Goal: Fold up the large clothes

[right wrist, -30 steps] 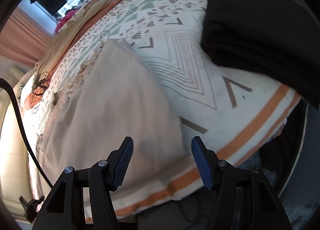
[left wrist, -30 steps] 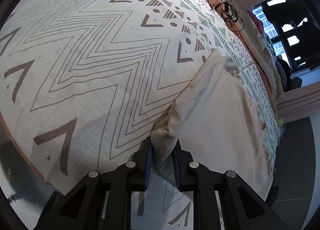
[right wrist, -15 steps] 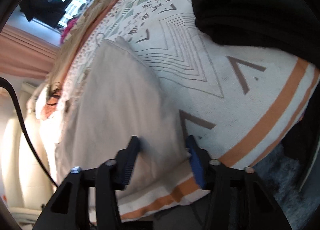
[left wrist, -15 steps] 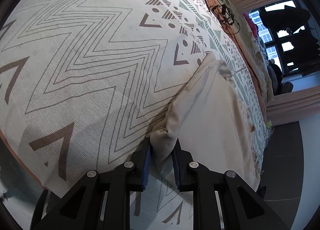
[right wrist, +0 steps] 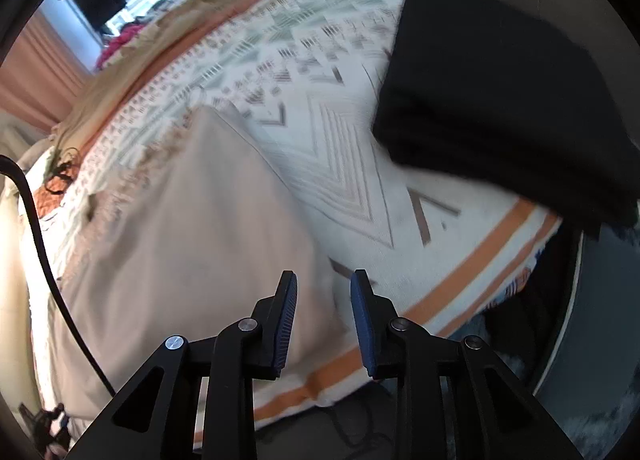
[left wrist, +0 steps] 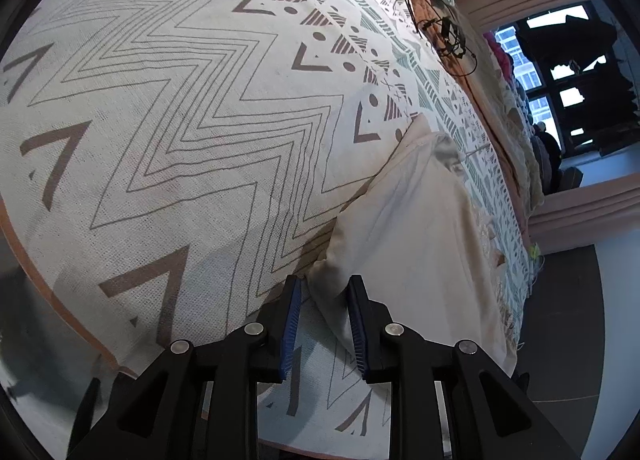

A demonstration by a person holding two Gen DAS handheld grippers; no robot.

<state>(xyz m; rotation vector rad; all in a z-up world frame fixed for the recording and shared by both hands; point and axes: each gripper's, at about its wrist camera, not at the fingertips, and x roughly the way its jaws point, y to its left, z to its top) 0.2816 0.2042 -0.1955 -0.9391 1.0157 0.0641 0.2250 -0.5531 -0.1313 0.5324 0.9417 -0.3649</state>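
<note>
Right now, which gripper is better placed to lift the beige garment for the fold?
Left. The left gripper has the beige garment corner bunched between its opening jaws; the right gripper's closing jaws straddle only its edge.

Patterned bedspread point(left wrist: 200, 120), black cloth pile point(right wrist: 500, 80), tangled cable point(left wrist: 444, 36), pink curtains point(right wrist: 36, 72), window point(left wrist: 560, 72)

Both angle downward: the left hand-held gripper point(left wrist: 322, 292) has jaws opening around cream cloth, the right hand-held gripper point(right wrist: 324, 286) has jaws closing over it.
</note>
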